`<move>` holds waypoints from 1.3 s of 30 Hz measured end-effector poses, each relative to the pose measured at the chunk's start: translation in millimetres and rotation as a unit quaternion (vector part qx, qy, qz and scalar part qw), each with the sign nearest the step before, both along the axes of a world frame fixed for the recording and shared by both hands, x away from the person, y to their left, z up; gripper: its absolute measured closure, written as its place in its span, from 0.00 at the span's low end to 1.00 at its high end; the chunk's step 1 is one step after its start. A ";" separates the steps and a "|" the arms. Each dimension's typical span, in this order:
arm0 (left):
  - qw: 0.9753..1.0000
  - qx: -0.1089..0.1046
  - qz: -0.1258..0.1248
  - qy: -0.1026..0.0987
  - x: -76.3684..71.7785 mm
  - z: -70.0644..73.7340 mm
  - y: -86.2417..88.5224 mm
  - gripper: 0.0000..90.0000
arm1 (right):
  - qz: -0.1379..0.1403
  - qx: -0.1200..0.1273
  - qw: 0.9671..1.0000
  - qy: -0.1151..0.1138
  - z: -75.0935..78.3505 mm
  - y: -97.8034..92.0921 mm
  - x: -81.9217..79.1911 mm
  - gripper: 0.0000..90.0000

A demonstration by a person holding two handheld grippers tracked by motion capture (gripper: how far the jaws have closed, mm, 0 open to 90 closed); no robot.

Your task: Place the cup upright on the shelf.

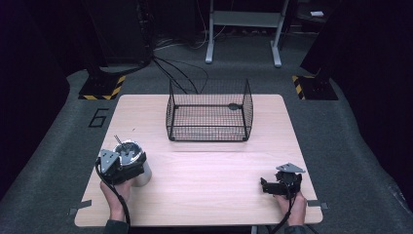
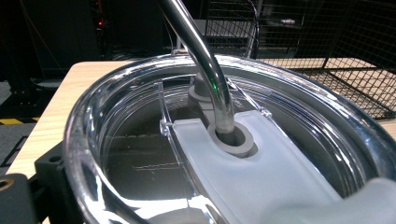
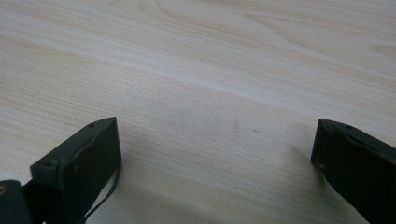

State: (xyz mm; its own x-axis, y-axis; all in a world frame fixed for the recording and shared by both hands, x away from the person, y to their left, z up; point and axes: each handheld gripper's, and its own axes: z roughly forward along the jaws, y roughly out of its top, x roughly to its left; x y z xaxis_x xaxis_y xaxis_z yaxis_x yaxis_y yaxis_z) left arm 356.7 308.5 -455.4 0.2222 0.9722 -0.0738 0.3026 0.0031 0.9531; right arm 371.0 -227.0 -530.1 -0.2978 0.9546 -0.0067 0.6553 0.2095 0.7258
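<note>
A steel tumbler (image 1: pixel 137 165) with a clear lid (image 2: pixel 140 154) and a bent metal straw (image 2: pixel 205 65) stands upright at the table's front left. My left gripper (image 1: pixel 122 168) is shut around its body from the near side, with one black finger (image 2: pixel 46 182) showing beside the lid. My right gripper (image 1: pixel 269 186) rests low over the front right of the wooden table (image 1: pixel 209 180). In the right gripper view that right gripper (image 3: pixel 215 140) is open wide, with bare wood between its jaws.
A black wire basket (image 1: pixel 209 139) stands at the middle back of the table, its mesh (image 2: pixel 355 70) visible behind the tumbler. Dark floor, cables and stand legs lie beyond the far edge.
</note>
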 end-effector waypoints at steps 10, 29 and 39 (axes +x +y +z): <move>1.000 -0.001 -0.009 -0.005 -3.0 8.2 0.3 0.03 | -0.001 0.000 1.000 0.000 0.0 0.1 0.0 0.01; 0.999 0.001 -0.045 -0.015 -4.7 34.8 -6.1 0.03 | 0.000 0.005 1.000 0.004 -0.2 -0.9 1.0 0.00; 0.998 0.006 -0.064 -0.016 -0.1 43.8 -12.4 0.03 | 0.004 0.000 1.000 0.005 -0.2 -1.8 1.0 0.00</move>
State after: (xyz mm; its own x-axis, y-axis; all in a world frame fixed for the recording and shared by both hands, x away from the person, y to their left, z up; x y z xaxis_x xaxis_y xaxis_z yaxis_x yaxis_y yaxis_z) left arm 356.6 296.0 -411.6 0.3461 0.9366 -0.0539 0.2687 -0.0440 0.9622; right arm 372.0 -228.8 -530.4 -0.3045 0.9525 -0.0040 0.6610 0.2143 0.7191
